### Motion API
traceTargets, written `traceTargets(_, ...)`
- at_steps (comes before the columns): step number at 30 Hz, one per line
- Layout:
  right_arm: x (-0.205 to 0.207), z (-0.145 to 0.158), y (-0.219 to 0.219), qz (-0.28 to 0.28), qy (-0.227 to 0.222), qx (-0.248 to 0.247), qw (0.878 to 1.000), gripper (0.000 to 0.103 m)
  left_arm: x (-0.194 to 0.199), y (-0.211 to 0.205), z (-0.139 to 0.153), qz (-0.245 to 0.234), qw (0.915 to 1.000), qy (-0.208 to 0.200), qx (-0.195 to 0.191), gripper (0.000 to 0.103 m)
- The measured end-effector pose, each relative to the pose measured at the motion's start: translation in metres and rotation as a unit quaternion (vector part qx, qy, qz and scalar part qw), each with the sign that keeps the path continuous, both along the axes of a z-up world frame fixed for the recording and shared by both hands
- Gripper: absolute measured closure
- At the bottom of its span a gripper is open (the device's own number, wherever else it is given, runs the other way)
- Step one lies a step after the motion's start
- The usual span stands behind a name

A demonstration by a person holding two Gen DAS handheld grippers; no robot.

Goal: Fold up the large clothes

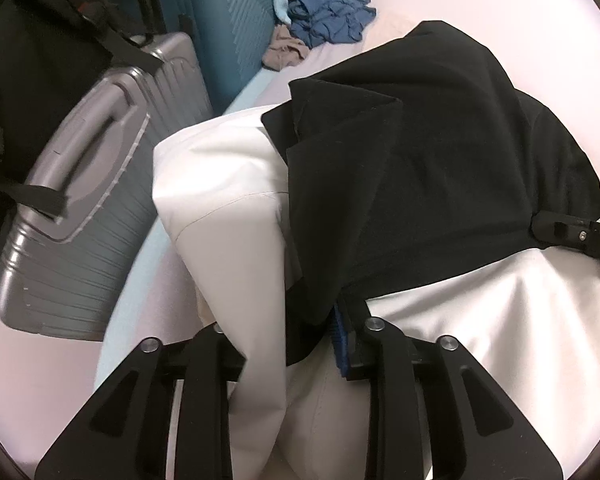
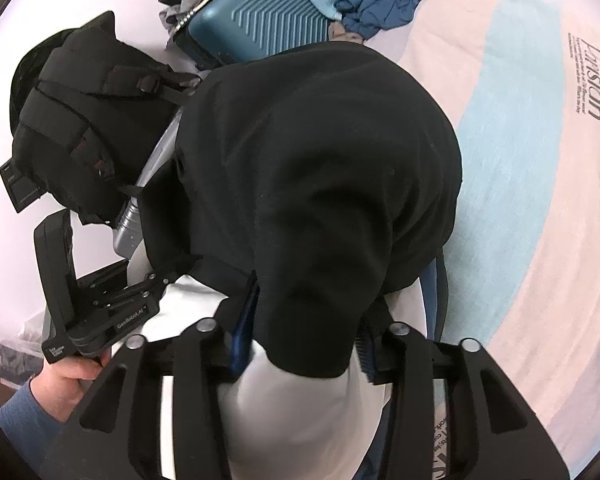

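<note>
A black garment (image 1: 412,168) lies draped over a white garment (image 1: 220,200) on the bed. My left gripper (image 1: 296,332) has white and black cloth bunched between its fingers, which stand fairly wide apart. My right gripper (image 2: 304,332) likewise has the black garment (image 2: 316,152) and white cloth (image 2: 300,408) between its fingers. The right gripper's tip (image 1: 572,232) shows at the right edge of the left wrist view, at the black garment's hem. The left gripper (image 2: 112,300) shows in the right wrist view, held by a hand (image 2: 68,376).
A grey suitcase (image 1: 80,208) and a teal suitcase (image 1: 220,32) stand beside the bed, with a black backpack (image 2: 84,120). A crumpled blue garment (image 1: 332,16) lies at the far end. The bedsheet (image 2: 520,200) is striped pink and light blue.
</note>
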State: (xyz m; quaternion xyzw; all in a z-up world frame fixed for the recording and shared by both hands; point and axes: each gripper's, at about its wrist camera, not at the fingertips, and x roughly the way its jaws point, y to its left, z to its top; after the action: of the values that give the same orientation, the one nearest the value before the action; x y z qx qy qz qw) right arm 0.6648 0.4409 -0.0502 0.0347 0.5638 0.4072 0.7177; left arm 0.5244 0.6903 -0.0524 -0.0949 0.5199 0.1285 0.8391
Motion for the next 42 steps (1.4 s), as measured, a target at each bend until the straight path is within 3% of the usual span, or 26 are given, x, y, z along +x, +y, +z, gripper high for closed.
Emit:
traceTargets(2,-0.003,0.006,-0.005,-0.012,-0.009,0.001,1.000,0.049,-0.006,0.000,0.008,0.017,0.9998,-0.007,0.010,0.056)
traceTargets(4,-0.007,0.011,-0.010,-0.023,-0.014,0.005,1.000,0.033,-0.013,0.002,0.015,0.030,0.9994,-0.018,0.003,0.052)
traceTargets(7,-0.016,0.021,-0.020,-0.031,-0.020,0.017,0.999,0.029,-0.026,-0.001,0.028,0.046,0.9982,-0.035,0.015,0.022)
traceTargets(9,-0.022,0.028,-0.027,-0.040,-0.028,0.021,0.999,0.020,-0.035,-0.005,0.039,0.053,0.9972,-0.047,0.023,0.019)
traceTargets(11,-0.031,0.038,-0.040,-0.052,-0.038,0.023,0.998,0.014,-0.046,-0.013,0.053,0.063,0.9955,-0.059,0.041,0.006)
traceTargets(13,-0.041,0.049,-0.050,-0.062,-0.056,0.020,0.996,0.008,-0.056,-0.020,0.064,0.066,0.9945,-0.067,0.046,0.006)
traceTargets(19,-0.090,0.093,-0.084,-0.061,-0.110,0.030,0.992,0.007,-0.100,-0.057,0.101,0.082,0.9897,-0.090,0.075,0.006)
traceTargets(24,-0.158,0.129,-0.115,-0.051,-0.205,0.004,0.977,0.007,-0.152,-0.100,0.127,0.102,0.9843,-0.115,0.088,0.006)
traceTargets(28,-0.226,0.149,-0.145,-0.043,-0.252,-0.040,0.966,0.007,-0.213,-0.156,0.147,0.131,0.9793,-0.121,0.096,0.006)
traceTargets(32,-0.285,0.159,-0.181,-0.051,-0.254,-0.052,0.965,0.007,-0.272,-0.207,0.163,0.152,0.9764,-0.117,0.099,0.006)
traceTargets(37,-0.346,0.158,-0.212,-0.060,-0.240,-0.063,0.967,0.007,-0.343,-0.244,0.166,0.163,0.9788,-0.107,0.064,0.006)
traceTargets(42,-0.402,0.154,-0.224,-0.074,-0.310,-0.065,0.946,0.007,-0.399,-0.268,0.161,0.170,0.9763,-0.114,0.071,0.006)
